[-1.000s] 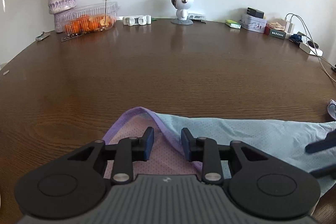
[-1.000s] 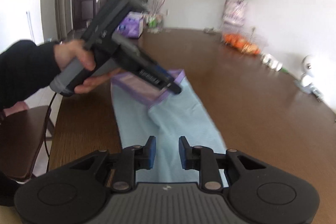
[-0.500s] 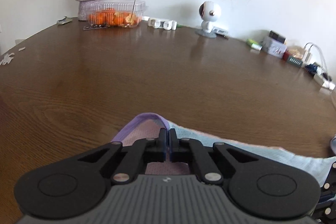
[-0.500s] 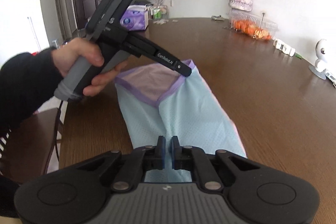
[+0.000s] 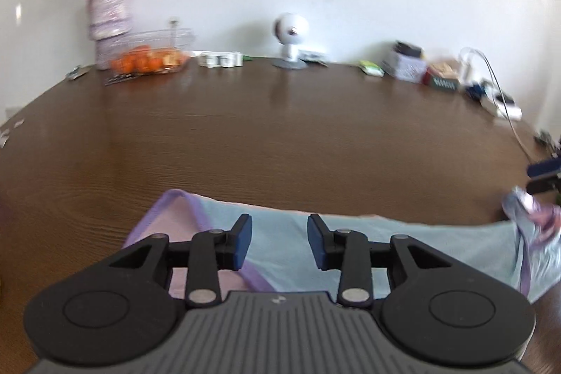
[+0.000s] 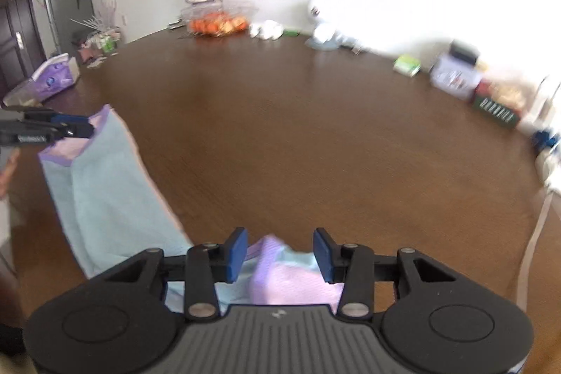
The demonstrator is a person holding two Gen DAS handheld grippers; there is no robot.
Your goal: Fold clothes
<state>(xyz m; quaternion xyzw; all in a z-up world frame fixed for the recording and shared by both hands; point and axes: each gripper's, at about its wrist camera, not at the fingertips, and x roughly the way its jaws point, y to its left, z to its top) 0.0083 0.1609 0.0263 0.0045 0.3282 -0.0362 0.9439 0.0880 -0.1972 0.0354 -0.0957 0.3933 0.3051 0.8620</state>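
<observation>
with the pale blue garment (image 5: 403, 251) stretched flat along the desk (image 5: 280, 135) and both the left tongs (image 5: 279, 246) and right tongs (image 6: 279, 255) just reopened, part-wide and empty, re-pinch each purple-edged end squarely before folding

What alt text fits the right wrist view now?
The right tool, jaws apart, hovers over the purple-edged end of a pale blue garment stretched along a brown table. The left tool sits at its far end.
</observation>
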